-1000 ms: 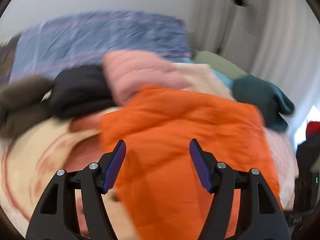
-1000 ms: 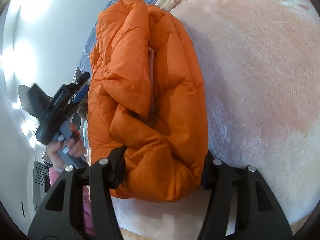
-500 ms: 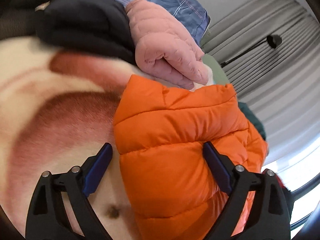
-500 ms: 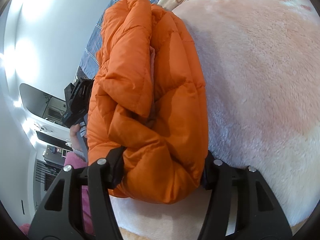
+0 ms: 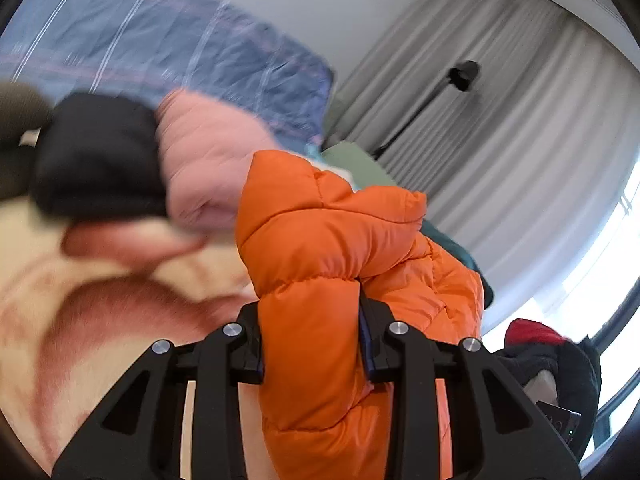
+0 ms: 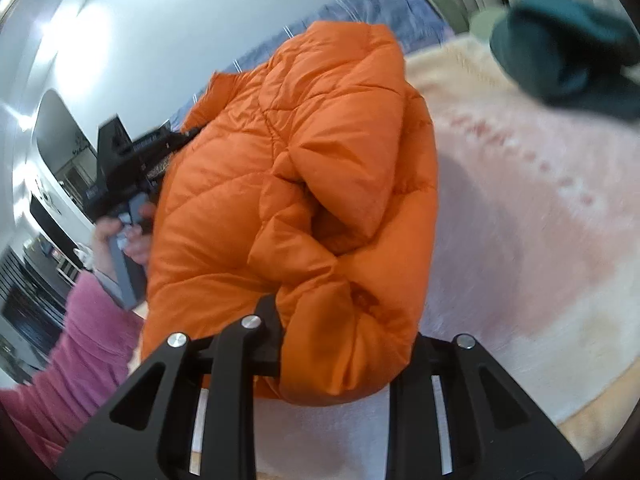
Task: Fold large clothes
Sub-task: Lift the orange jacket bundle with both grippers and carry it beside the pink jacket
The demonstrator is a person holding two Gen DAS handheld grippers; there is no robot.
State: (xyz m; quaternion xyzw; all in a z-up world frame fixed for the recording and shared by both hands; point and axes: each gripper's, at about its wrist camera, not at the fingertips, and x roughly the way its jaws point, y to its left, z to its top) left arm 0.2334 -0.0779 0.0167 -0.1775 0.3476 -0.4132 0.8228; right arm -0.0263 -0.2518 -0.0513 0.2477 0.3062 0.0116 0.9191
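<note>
- Jacket, orange, quilted [image 5: 320, 248]: bulky folded bundle, raised off the fleece blanket [image 6: 540, 208], held at two ends.
- Left gripper [image 5: 312, 344]: jaws pinched narrow on a thick roll of the jacket.
- Right gripper [image 6: 344, 344]: jaws spread fairly wide around the other end, fabric bulging between them.
- Nearby: pink jacket [image 5: 208, 168], black garment [image 5: 96, 156], teal garment [image 6: 568, 56], set apart at the blanket's far side.
- Handling advice: keep both grips level so slippery layers stay stacked; lower onto bare blanket, well apart from the pile; release only once the bundle rests.
</note>
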